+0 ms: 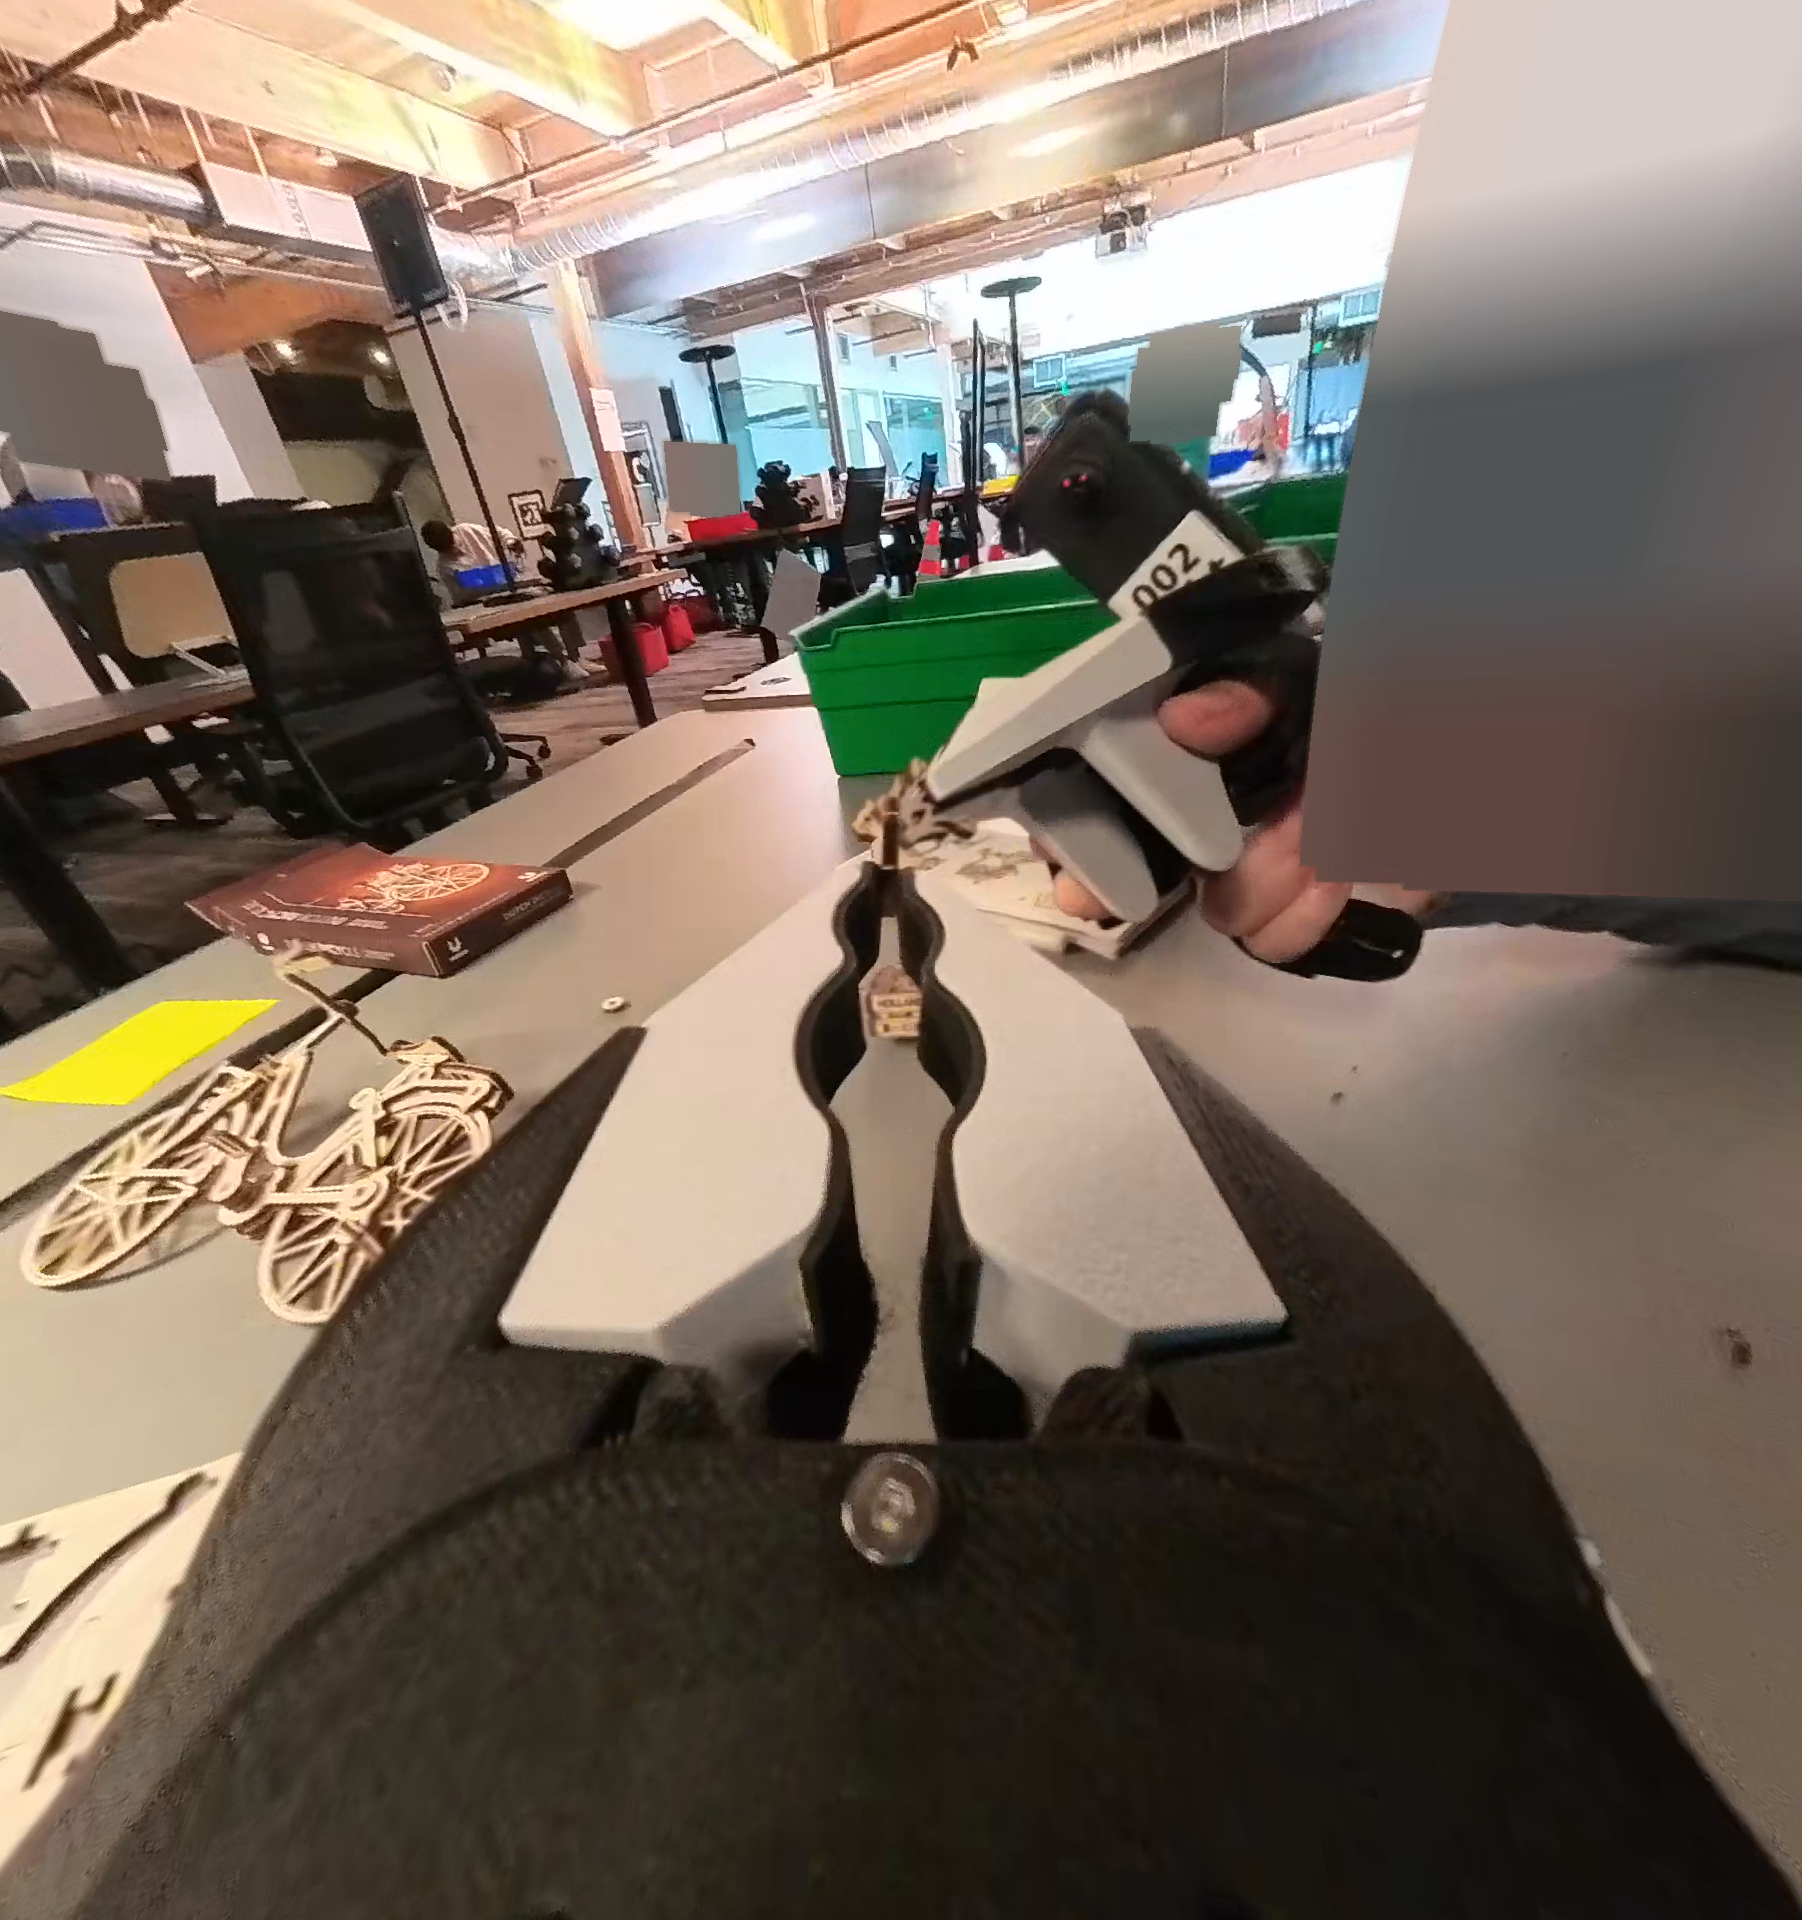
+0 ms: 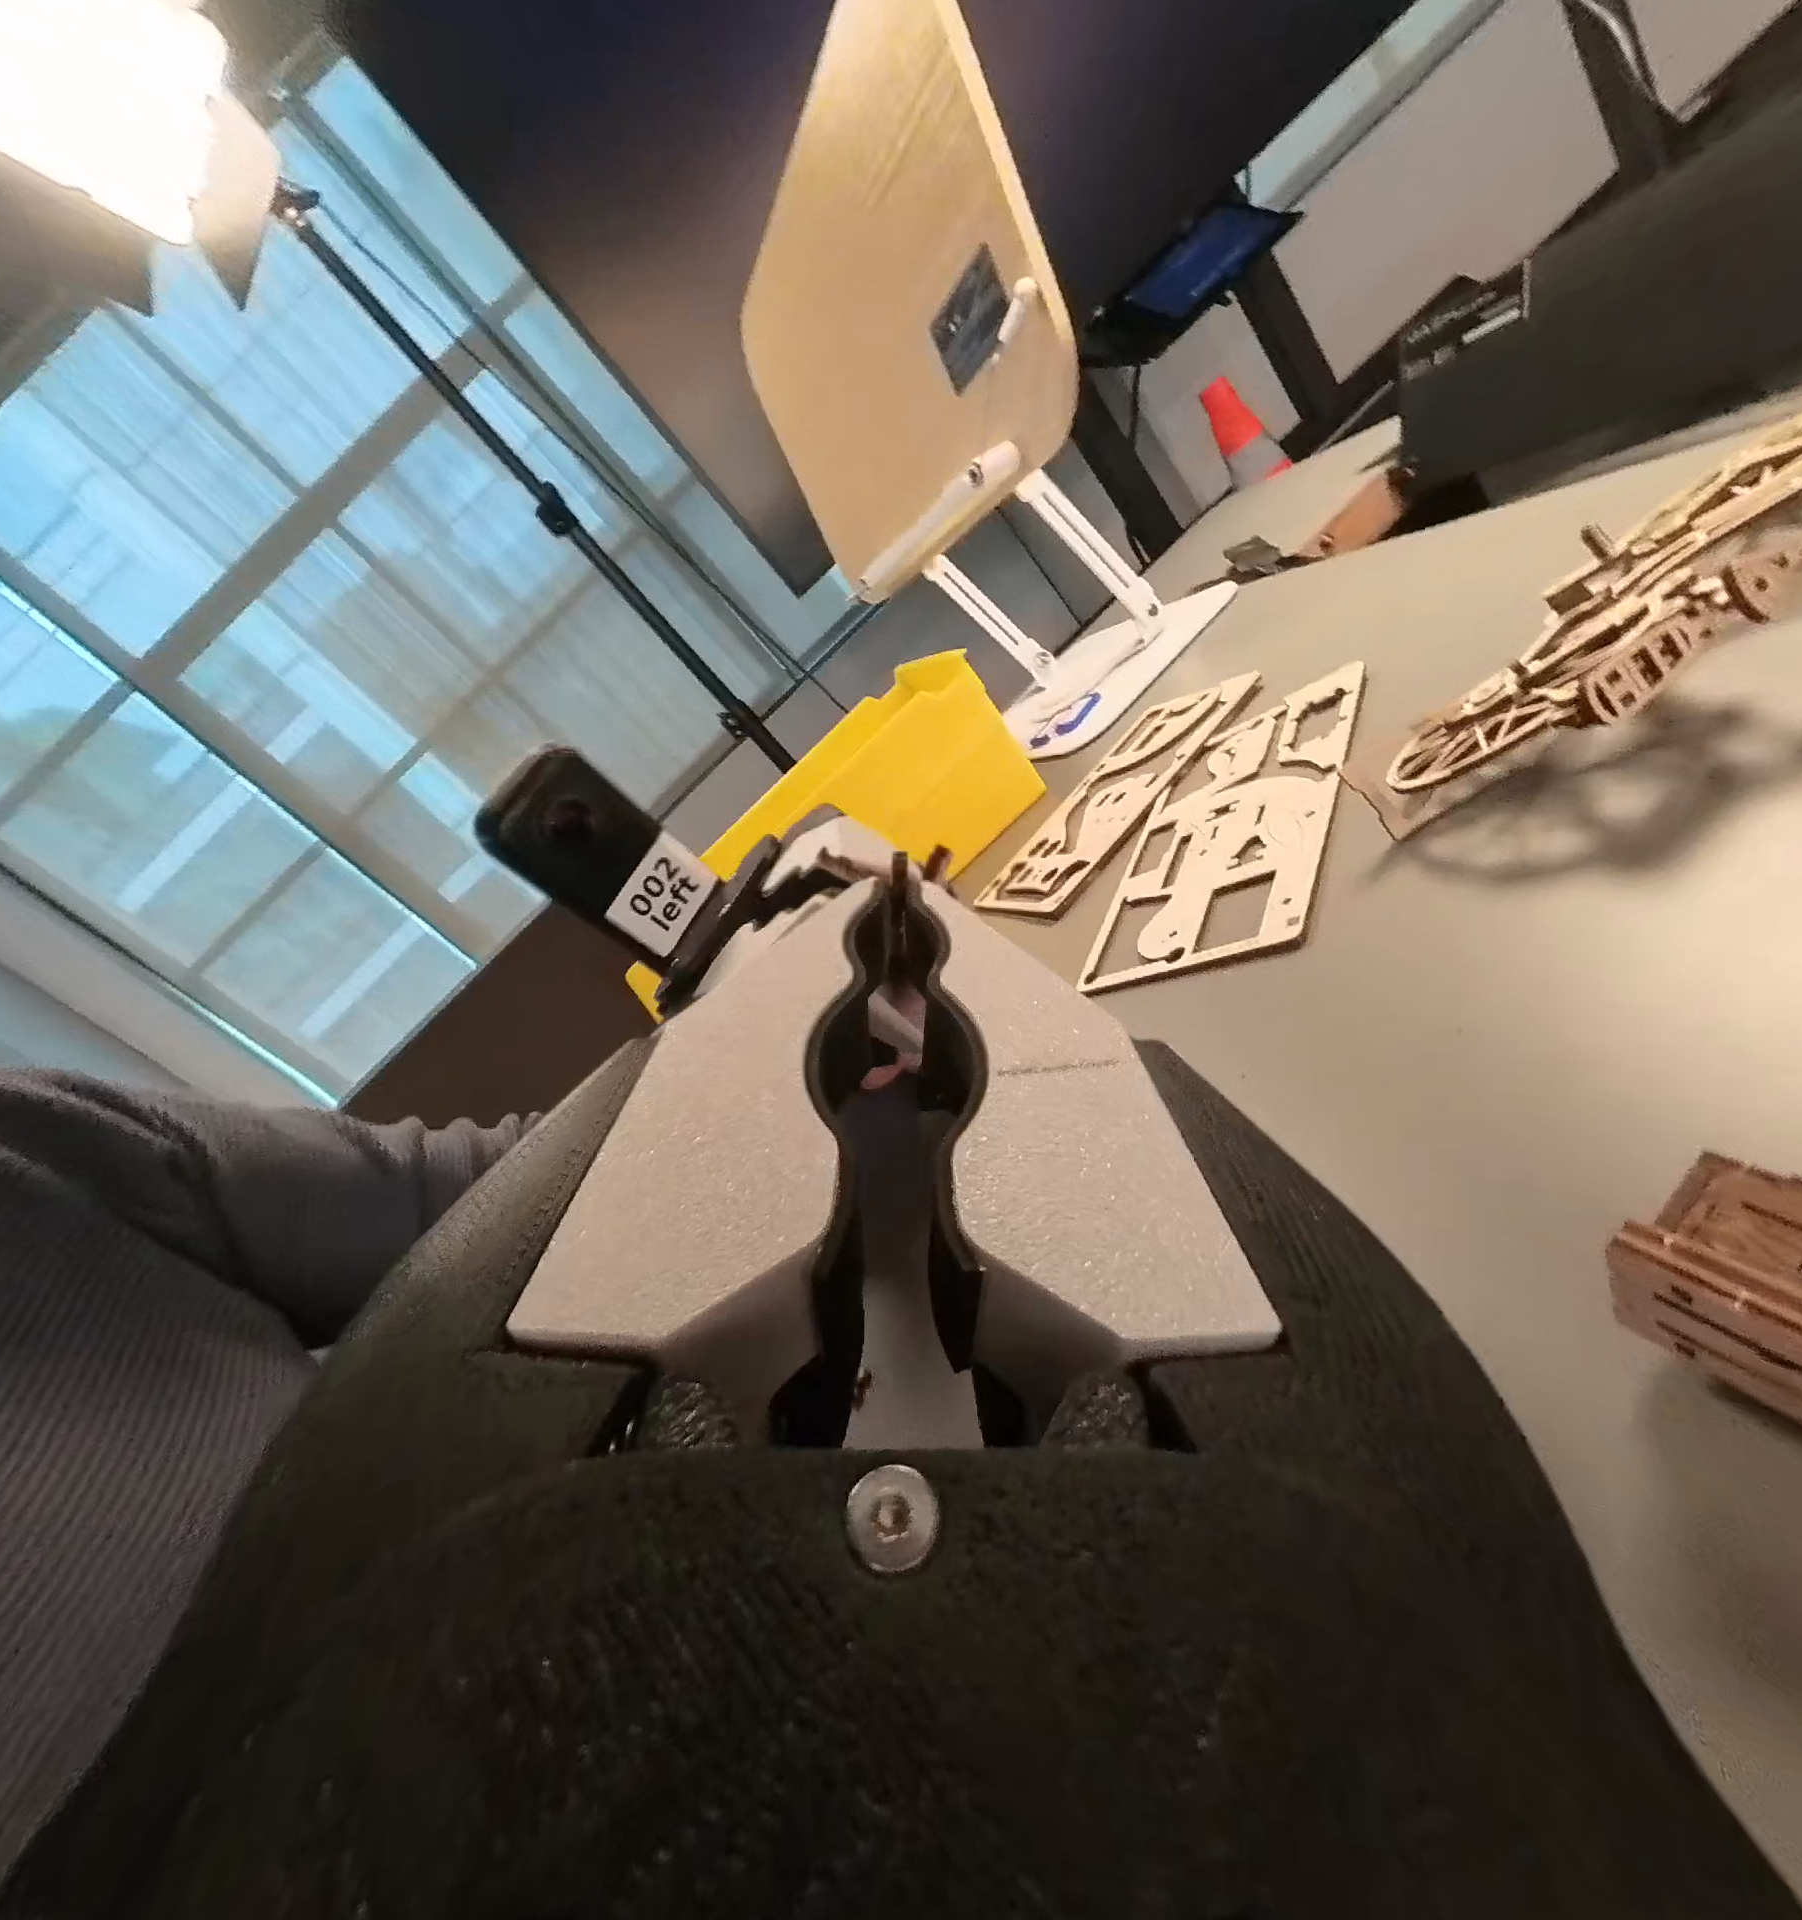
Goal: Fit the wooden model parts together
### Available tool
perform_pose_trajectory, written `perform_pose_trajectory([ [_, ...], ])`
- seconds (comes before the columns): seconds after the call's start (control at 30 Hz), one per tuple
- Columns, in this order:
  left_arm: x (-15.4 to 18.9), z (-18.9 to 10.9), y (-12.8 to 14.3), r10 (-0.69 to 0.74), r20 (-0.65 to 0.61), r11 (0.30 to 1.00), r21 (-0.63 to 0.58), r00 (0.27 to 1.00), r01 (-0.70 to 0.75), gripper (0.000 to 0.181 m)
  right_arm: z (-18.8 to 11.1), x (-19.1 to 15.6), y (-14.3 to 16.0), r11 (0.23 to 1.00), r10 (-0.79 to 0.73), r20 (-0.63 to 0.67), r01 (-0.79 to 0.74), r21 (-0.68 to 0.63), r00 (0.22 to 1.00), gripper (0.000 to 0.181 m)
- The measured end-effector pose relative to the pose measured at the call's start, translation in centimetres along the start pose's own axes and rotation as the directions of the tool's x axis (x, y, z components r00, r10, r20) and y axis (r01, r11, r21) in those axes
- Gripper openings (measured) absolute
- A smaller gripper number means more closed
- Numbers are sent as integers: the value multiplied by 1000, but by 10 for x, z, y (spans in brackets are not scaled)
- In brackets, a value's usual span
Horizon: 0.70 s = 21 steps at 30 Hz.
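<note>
On the bench (image 1: 1499,1195), the bicycle model (image 1: 263,1174) stands left, the box (image 1: 383,902) behind it, the bin (image 1: 938,665) at the far edge.

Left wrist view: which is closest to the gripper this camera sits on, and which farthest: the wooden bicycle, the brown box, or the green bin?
From the left gripper:
1. Wooden bicycle, left, on the table.
2. Brown box, left, behind the bicycle.
3. Green bin, ahead and right, at the table's back.

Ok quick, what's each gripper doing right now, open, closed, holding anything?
Left gripper: closed on a thin, flat wooden model part.
Right gripper: closed on a small pale laser-cut wooden piece.
</note>
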<state>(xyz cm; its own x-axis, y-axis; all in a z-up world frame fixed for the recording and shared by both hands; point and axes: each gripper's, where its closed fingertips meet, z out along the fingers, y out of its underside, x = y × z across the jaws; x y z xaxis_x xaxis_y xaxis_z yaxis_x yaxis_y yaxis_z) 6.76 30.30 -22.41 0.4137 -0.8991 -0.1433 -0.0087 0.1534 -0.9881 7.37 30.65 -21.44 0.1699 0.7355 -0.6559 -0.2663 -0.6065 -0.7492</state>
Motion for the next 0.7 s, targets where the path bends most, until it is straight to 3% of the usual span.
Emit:
perform_pose_trajectory([
  [0.2,-2,-1,6,128,23,991,-41,991,-127,1,4,4,9,999,25,-32,-26,-34,999,0],
  [0.3,4,-3,21,176,-44,970,-162,983,-181,1,0,4,7,999,3,-35,-5,-52,999,0],
  [0.4,16,-9,65,198,-201,868,-419,959,-267,1,-9,13,5,995,-36,-79,29,-95,996,0],
  [0.5,27,-16,96,198,-302,764,-549,932,-340,1,-15,20,0,995,-42,-107,32,-97,993,0],
  [0.7,37,-14,104,160,-312,757,-570,936,-319,6,-17,25,2,995,0,-104,-10,-97,995,0],
])
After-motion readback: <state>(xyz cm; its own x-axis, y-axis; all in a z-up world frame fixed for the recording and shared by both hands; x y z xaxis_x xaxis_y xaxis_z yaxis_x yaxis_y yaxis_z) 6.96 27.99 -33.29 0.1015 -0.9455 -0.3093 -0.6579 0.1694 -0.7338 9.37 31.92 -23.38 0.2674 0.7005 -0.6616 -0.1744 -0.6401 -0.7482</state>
